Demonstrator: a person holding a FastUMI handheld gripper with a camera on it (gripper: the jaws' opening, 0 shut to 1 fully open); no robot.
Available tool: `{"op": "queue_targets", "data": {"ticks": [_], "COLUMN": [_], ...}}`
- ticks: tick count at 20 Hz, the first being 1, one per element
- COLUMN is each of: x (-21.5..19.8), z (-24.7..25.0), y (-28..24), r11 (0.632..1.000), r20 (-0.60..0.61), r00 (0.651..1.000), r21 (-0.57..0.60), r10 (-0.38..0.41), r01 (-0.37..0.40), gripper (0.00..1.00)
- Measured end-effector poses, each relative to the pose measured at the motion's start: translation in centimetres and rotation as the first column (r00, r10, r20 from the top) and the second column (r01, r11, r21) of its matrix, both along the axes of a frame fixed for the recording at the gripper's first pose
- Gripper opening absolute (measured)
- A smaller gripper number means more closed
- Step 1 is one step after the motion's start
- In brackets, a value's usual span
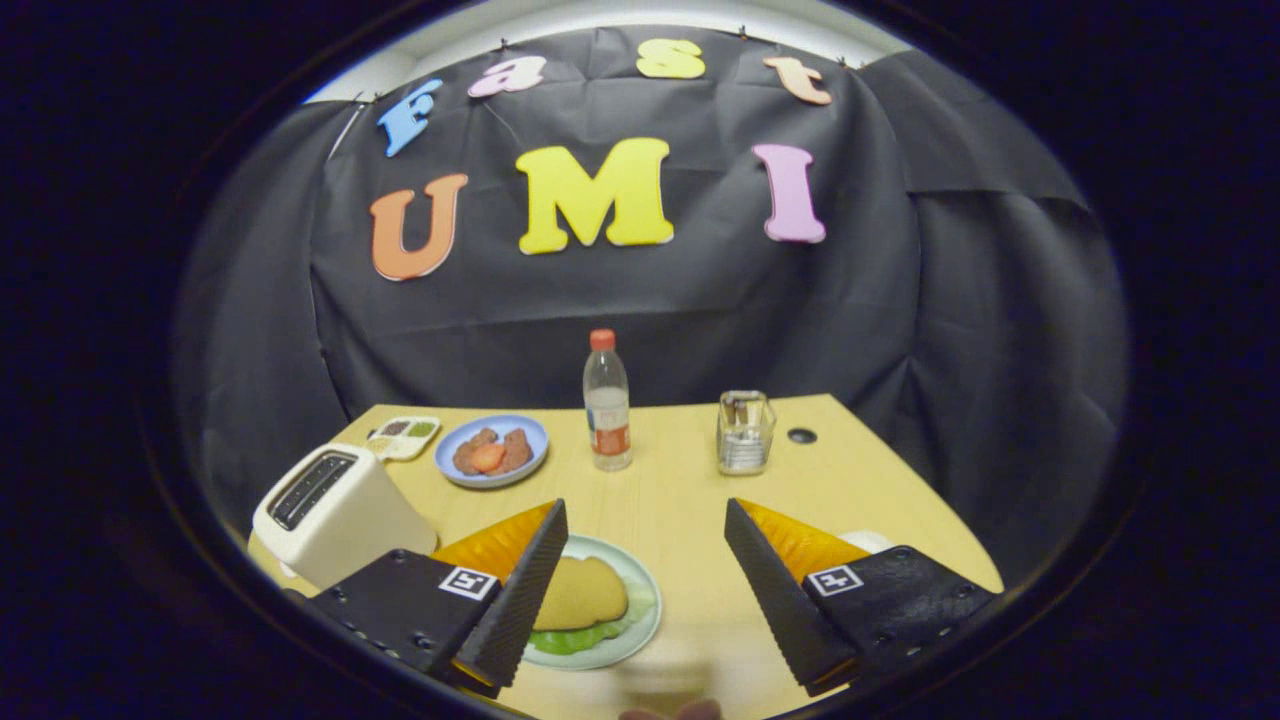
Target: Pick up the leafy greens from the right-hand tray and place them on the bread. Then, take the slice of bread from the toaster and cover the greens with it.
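Wide apart go the gripper (645, 525) fingers, nothing between them but bare table (690, 520). Lower centre of the frame, half tucked behind the left finger, sits the plate (640, 585): a slice of bread (582, 592) lies on top, leafy greens (575, 640) peeking out from under it. Lower left, the toaster (335, 512) stands pale and upright. Further back, a blue plate (492, 450) of food, a water bottle (607, 402) and a clear holder (745, 432) line up by the booth wall.

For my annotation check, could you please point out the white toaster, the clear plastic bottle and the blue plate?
White toaster (335, 515): gripper view, side wall.
Clear plastic bottle with red cap (607, 400): gripper view, body.
Blue plate (457, 438): gripper view, bare rim.
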State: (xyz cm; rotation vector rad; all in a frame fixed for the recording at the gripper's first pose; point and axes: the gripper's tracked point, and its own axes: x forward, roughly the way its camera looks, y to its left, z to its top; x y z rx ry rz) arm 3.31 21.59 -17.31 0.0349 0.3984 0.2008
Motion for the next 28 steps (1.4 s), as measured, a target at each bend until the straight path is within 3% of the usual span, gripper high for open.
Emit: {"op": "queue_targets", "data": {"ticks": [5,11,15,28], "x": [-1.6,-4.6,-5.0,-5.3], "z": [13.5,20.8,22.6,24.1], "y": [-2.6,-2.5,-3.1,1.0], "r11": [1.000,0.999,0.999,0.996], "r20": [0.213,0.290,0.299,0.324], "r00": [0.977,0.957,0.954,0.943], "r21": [-0.015,-0.033,-0.032,0.008], "r10": [-0.009,0.019,-0.003,0.077], "r01": [0.013,-0.010,0.013,-0.084], "gripper": [0.96,0.96,0.95,0.95]}}
